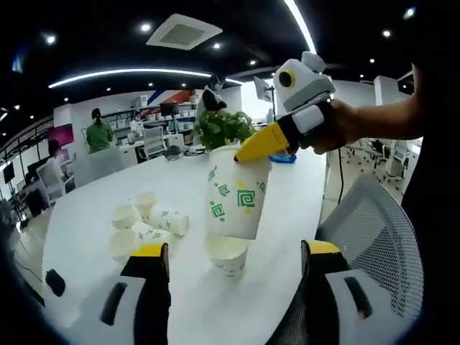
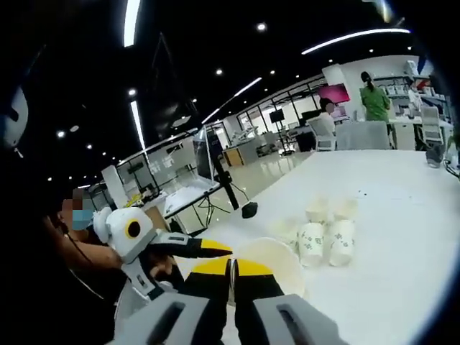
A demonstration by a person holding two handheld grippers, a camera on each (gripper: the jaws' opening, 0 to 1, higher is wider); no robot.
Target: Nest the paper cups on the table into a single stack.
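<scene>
In the left gripper view we see our right gripper [image 1: 253, 149], held in a hand [image 1: 338, 126], with its yellow-tipped jaws pinched together on the rim of a white paper cup printed with green square spirals [image 1: 236, 192]. That cup hangs upright in the air directly above a second white paper cup [image 1: 228, 255], which stands mouth up on the white desk [image 1: 287, 187]; the bottom of the held cup sits right at the lower cup's rim, though we cannot tell whether they touch. Our left gripper [image 1: 233, 251] shows its two jaws spread wide at the bottom of that view, one on either side of the standing cup, touching nothing. A cluster of loose white paper cups [image 1: 144, 223] lies further back on the desk, some tipped on their sides. In the right gripper view the right jaws meet over the held cup's rim.
</scene>
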